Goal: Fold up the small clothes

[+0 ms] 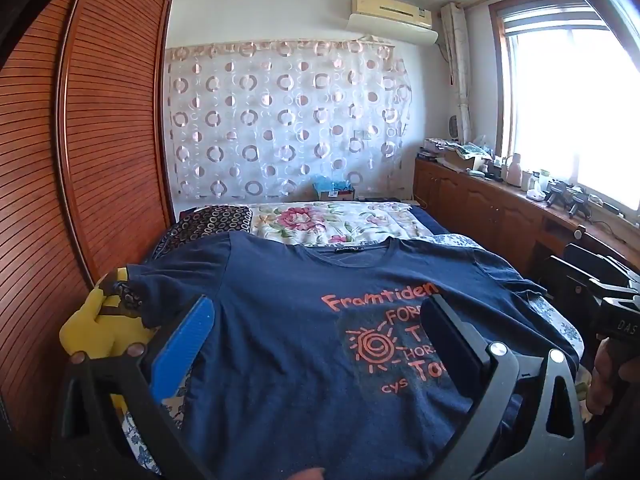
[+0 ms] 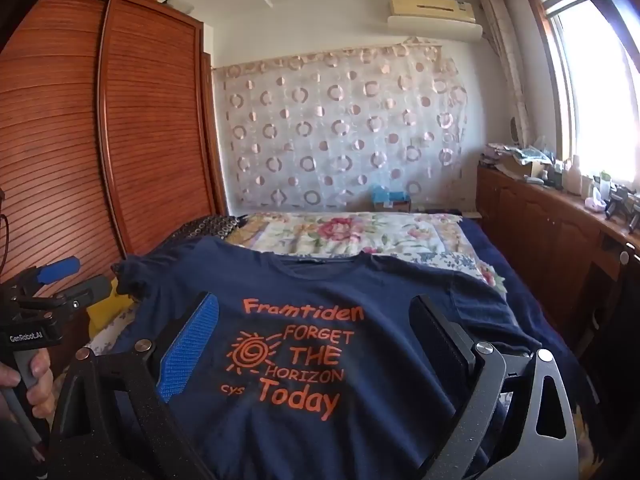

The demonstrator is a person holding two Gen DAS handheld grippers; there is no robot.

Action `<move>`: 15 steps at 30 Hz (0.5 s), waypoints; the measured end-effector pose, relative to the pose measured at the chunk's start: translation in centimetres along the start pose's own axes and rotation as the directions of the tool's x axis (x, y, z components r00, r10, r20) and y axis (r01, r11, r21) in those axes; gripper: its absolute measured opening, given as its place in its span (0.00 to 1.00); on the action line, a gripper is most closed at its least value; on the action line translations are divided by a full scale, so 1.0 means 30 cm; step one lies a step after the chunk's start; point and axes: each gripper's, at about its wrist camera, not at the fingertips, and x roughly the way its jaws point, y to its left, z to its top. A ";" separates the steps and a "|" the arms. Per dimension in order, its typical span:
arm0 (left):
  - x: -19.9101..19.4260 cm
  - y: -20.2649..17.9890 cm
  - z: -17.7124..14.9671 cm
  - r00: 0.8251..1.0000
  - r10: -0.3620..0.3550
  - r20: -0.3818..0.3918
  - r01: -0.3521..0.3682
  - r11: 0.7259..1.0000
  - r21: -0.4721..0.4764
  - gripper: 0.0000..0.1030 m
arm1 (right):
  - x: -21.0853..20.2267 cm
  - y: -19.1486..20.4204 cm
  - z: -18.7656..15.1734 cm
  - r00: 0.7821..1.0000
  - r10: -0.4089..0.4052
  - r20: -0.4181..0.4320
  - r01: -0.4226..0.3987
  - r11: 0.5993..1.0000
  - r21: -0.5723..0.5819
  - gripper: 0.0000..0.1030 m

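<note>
I see the wardrobe (image 1: 100, 120) filling my nine o'clock side, its slatted wooden doors running up past the frame. The bed (image 2: 360, 236) stretches toward twelve o'clock, covered at the far end by a floral quilt (image 1: 332, 224). Behind it at twelve hangs a sheer curtain (image 1: 280, 120) patterned with rings, and at two o'clock a bright window (image 1: 580, 112) stands above a long wooden cabinet (image 1: 500, 208) crowded with small clutter.

The navy T-shirt (image 2: 320, 292) lies spread flat on the near end of the bed, front up, collar toward twelve and hem toward six, its orange lettering readable. One sleeve reaches toward nine, the other toward three.

A yellow plush toy (image 1: 96, 328) sits at nine o'clock beside the left sleeve, touching it.

My left tool (image 1: 320, 320) hangs over the shirt with its fingers spread wide, nothing between them. My right tool (image 2: 316, 328) hangs over the print just the same, fingers wide and empty. In the right wrist view, a hand (image 2: 32, 376) at eight o'clock grips the left tool's handle.
</note>
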 end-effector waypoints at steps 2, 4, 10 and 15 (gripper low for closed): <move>0.000 -0.017 0.006 1.000 0.005 0.006 -0.005 1.000 0.010 1.00 | -0.004 -0.001 0.000 1.000 0.003 0.016 -0.004 1.000 0.012 0.95; -0.011 -0.016 0.006 1.000 -0.002 0.010 0.002 1.000 0.002 1.00 | -0.004 0.001 0.001 1.000 0.003 0.016 -0.003 1.000 0.012 0.95; 0.011 0.013 0.003 1.000 -0.014 0.004 0.014 1.000 -0.009 1.00 | -0.003 0.003 -0.003 1.000 0.006 0.018 -0.007 1.000 0.014 0.95; -0.007 -0.001 0.009 1.000 -0.006 0.010 0.006 1.000 -0.001 1.00 | -0.013 0.007 0.006 1.000 0.008 0.021 -0.008 1.000 0.013 0.95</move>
